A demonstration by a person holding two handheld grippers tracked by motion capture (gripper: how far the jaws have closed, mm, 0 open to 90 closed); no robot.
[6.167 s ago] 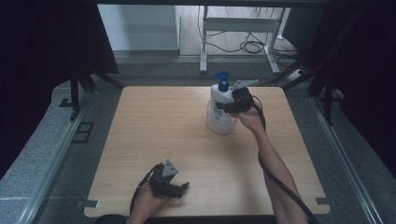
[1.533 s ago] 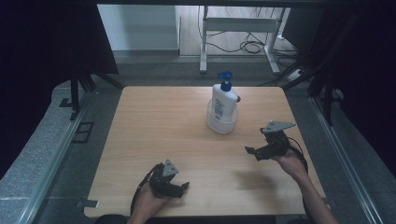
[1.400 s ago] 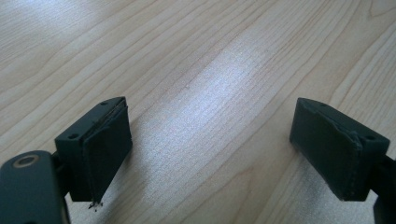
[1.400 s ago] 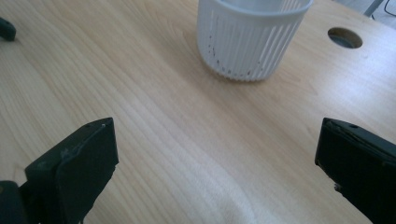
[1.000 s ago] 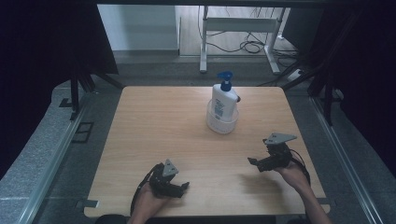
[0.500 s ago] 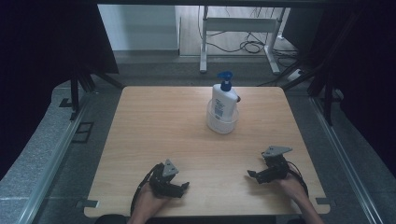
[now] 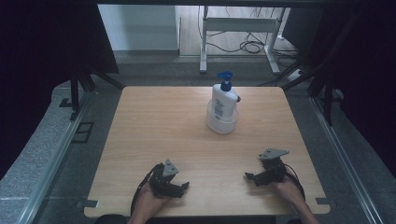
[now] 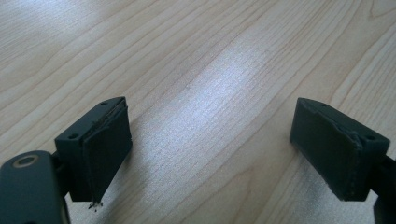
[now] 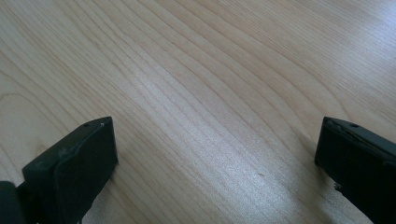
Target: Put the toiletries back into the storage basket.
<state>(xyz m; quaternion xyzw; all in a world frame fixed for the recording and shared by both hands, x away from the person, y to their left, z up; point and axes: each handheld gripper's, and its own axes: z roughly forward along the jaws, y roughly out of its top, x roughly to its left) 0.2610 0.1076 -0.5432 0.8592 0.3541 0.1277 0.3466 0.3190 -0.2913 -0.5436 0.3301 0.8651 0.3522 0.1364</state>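
Observation:
A white pump bottle with a blue pump head (image 7: 223,103) stands upright in a clear round bowl (image 7: 222,123) at the far middle-right of the wooden table (image 7: 154,126). My left gripper (image 7: 176,184) rests open near the front edge, left of centre, held by a hand. My right gripper (image 7: 259,176) rests open near the front right, well short of the bottle. In the left gripper view the left gripper (image 8: 210,154) has only bare wood between its jaws. The right gripper view shows the right gripper (image 9: 215,163) wide apart over bare wood too.
Metal rails (image 7: 56,154) run along both sides of the table. A white table frame (image 7: 243,25) and loose cables (image 7: 247,45) lie on the floor beyond the far edge. Dark curtains hang at both sides.
My right gripper let go of the bottle, drew back from it toward the front right edge and came down onto the table. The left gripper has not moved.

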